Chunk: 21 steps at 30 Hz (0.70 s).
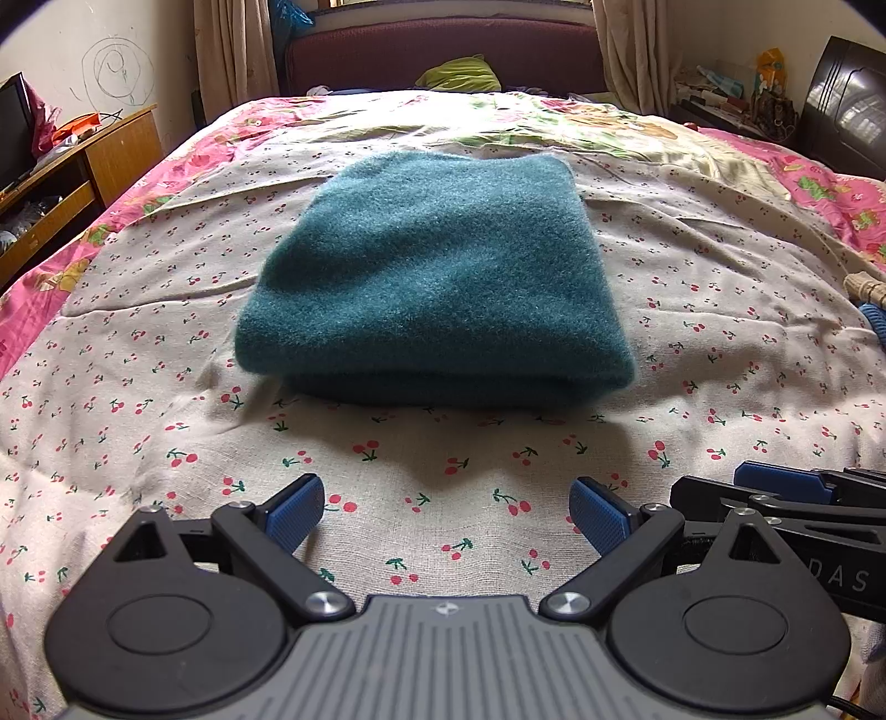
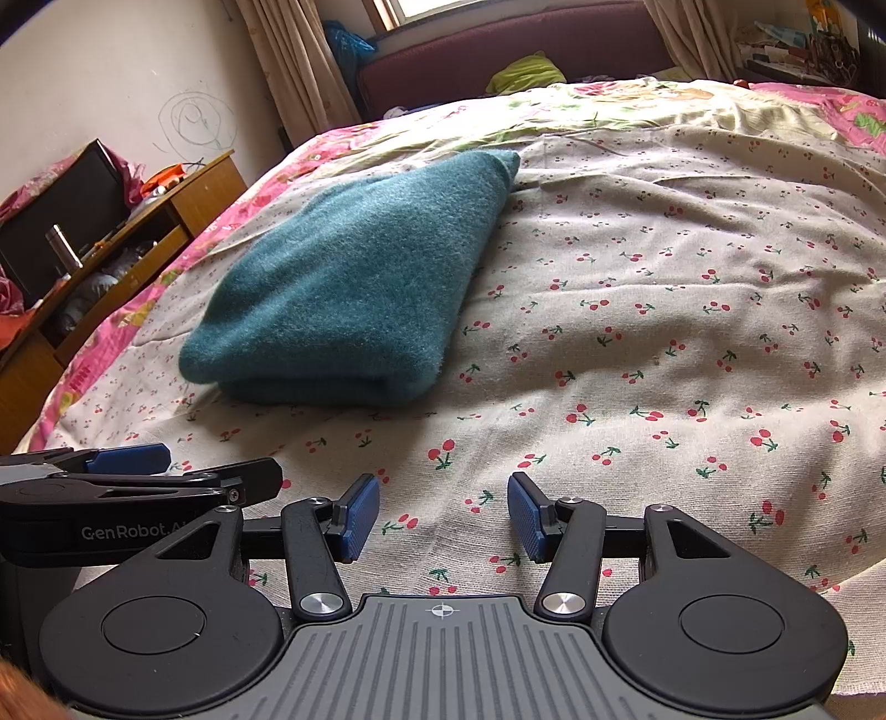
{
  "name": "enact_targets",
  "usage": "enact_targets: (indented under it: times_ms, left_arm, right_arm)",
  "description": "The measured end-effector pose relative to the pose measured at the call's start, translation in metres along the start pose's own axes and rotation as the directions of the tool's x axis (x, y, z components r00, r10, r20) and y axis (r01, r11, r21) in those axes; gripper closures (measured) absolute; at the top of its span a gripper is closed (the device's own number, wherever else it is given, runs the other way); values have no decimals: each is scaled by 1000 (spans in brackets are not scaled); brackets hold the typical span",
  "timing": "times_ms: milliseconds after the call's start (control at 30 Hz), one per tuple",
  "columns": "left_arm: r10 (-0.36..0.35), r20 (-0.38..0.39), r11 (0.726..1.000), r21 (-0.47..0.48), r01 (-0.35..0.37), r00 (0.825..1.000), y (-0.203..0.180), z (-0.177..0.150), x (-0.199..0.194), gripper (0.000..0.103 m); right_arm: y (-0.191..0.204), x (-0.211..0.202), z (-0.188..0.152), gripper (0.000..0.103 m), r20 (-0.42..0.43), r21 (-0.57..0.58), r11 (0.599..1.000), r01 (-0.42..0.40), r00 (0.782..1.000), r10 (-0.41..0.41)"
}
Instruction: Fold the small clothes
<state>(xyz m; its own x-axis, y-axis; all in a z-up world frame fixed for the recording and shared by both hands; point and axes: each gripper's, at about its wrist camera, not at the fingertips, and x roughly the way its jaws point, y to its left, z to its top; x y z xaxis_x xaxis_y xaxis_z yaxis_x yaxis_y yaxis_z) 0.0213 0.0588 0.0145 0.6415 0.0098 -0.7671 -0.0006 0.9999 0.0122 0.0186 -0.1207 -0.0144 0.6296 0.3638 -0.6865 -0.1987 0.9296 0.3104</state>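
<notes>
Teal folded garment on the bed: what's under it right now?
The teal garment lies folded in layers on the cherry-print sheet; only that sheet shows around it. Anything beneath or between the layers is covered.

Left wrist view: mounted behind the left gripper (image 1: pixel 447 518), angled down along the bed (image 1: pixel 166 387) toward the headboard (image 1: pixel 443 52), with the folded teal garment (image 1: pixel 437 277) dead ahead and near. Right wrist view: behind the right gripper (image 2: pixel 443 518), just beside the left one, same heading, garment left of centre. Both share bed, garment, headboard and each other's gripper.
</notes>
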Motion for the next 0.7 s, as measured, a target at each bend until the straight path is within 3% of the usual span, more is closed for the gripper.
enact_targets:
  times_ms: [700]
  left_arm:
    - [-4, -14, 1000, -16, 4, 1000, 1, 2, 0, 0]
  right_arm:
    - [1, 0, -1, 50, 3, 2, 1000, -1, 1000, 1]
